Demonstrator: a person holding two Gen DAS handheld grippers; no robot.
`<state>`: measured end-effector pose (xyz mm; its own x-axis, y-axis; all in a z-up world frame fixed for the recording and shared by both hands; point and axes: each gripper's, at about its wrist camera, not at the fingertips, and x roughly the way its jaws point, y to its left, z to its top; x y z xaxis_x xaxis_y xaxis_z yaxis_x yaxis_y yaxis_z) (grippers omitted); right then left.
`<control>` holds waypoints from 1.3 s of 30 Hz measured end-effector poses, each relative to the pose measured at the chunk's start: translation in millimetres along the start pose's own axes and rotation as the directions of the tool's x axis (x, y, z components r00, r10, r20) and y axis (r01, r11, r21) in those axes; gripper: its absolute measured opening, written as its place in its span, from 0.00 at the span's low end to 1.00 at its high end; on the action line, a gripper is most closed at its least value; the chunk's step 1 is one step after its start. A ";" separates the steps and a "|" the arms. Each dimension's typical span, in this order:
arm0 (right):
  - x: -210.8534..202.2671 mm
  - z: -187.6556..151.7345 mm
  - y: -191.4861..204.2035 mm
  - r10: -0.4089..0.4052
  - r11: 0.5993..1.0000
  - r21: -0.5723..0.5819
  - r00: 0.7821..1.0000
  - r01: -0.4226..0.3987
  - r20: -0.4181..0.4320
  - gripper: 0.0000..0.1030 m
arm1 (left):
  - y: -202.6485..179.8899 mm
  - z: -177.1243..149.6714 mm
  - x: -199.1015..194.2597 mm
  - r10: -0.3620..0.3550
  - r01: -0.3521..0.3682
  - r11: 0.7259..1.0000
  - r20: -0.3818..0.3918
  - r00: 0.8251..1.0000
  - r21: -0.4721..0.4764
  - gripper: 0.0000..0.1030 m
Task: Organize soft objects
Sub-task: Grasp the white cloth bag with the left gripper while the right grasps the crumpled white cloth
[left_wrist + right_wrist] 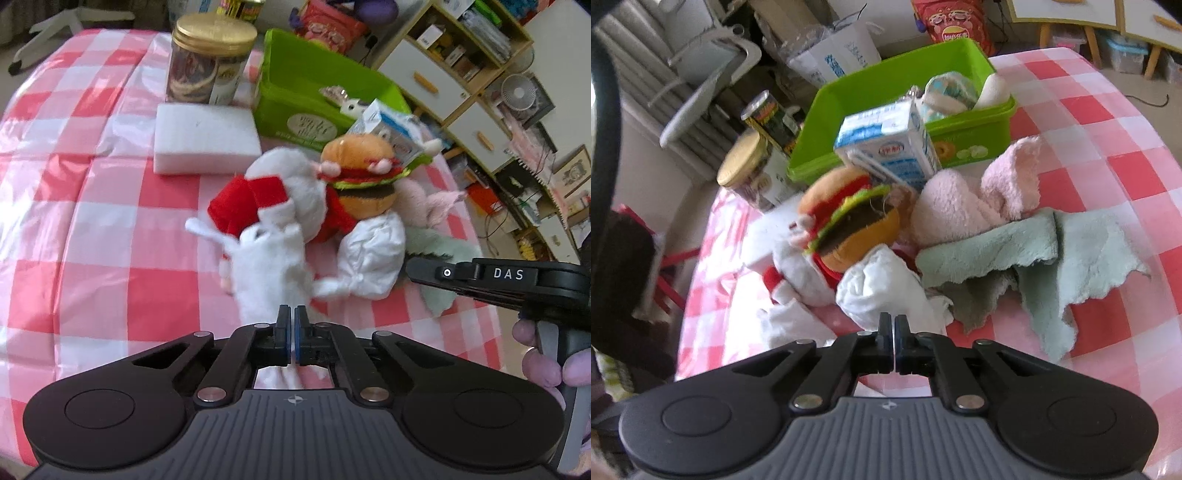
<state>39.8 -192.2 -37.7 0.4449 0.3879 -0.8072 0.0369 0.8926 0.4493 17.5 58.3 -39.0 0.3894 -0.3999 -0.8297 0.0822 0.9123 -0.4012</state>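
On a table spread with a glossy pink-and-white checked plastic cloth (110, 206), a heap of soft things lies in front of a bright green plastic bin (295, 77). The left gripper (293, 325) has its blue-padded fingers drawn together on a tail of white plush fabric (266, 266), which runs up from between the pads toward a white-and-red stuffed toy (266, 199); motion blur makes it hard to say whether that fabric is part of the toy. Leaning on the toy is a plush hamburger with tan bun, green felt lettuce and dark patty (360, 177), and beside it a knotted bundle of crumpled white cloth (373, 247).

The right gripper (894, 325) hovers just short of the same white bundle, its black fingers closed together with nothing seen between them. Right of the bundle lies a rumpled pale green fleece cloth (1052, 258), overlapping a fluffy pale pink towel (964, 206). A blue-and-white milk carton (890, 151) rests tilted against the bin's front wall, above the hamburger. Inside the bin sit a small pastel plush item (947, 92) and a white roll (991, 88).

A white foam block (205, 140) lies flat left of the bin, with a gold-lidded clear jar (210, 59) standing behind it.
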 end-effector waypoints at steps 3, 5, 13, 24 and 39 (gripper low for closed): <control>-7.6 3.8 -5.7 0.024 0.999 0.026 1.000 -0.024 0.015 0.00 | 1.5 3.0 -4.5 -0.013 0.014 1.000 0.019 1.000 -0.012 0.00; -10.8 7.5 -10.1 0.029 0.999 0.036 0.999 -0.029 0.025 0.00 | 2.8 4.6 -6.3 -0.021 0.022 1.000 0.026 0.999 -0.021 0.00; -2.8 6.0 -10.0 0.046 0.998 0.031 0.999 -0.046 -0.007 0.03 | 5.7 3.0 1.3 0.011 -0.009 0.999 0.038 0.999 -0.049 0.50; 32.3 -8.1 25.3 -0.060 0.990 -0.131 0.998 0.057 -0.018 0.28 | -8.7 -13.7 35.5 0.181 -0.181 0.983 0.019 0.983 -0.004 0.51; 35.0 -7.8 18.6 -0.076 0.978 -0.191 0.997 0.081 0.031 0.02 | -6.1 -13.2 21.0 0.101 -0.100 0.994 0.024 0.995 -0.046 0.18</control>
<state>49.0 -160.2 -60.5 0.4684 0.3113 -0.8268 -0.0993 0.9485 0.3009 13.1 43.1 -59.1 0.4178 -0.3035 -0.8563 0.0010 0.9427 -0.3336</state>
